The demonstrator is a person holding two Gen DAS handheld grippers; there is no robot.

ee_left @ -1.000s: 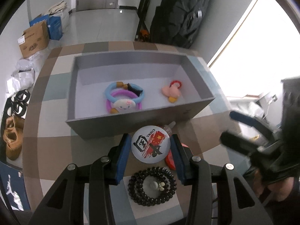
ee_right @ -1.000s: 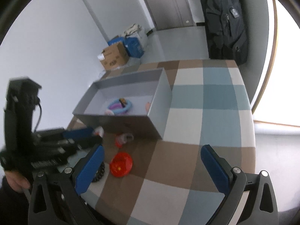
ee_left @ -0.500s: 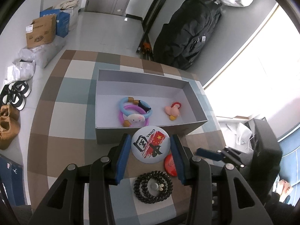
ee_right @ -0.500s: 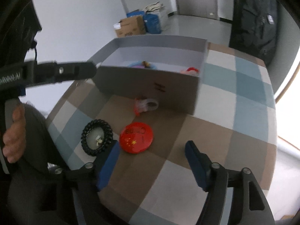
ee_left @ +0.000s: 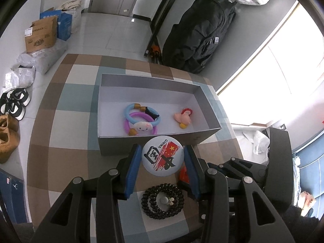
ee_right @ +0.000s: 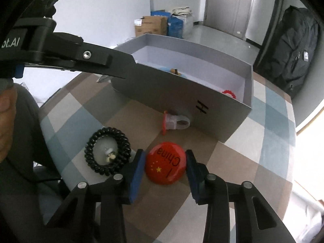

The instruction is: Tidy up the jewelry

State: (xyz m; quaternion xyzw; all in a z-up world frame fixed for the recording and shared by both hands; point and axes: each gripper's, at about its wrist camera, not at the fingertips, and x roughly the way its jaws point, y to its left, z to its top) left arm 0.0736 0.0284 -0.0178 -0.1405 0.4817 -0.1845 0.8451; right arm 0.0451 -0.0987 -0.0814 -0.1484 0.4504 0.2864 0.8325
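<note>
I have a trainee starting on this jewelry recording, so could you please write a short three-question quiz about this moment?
1. True or false: the left hand-held gripper holds the white China badge.
2. Which item lies between the right hand-held gripper fingers? A) black coil bracelet B) red China badge C) clear ring
3. Fill in: the blue and purple rings lie inside the grey ____.

Key
1. True.
2. B, the red China badge; the black coil bracelet lies on its left, the clear ring by the grey box.
3. box.
</note>
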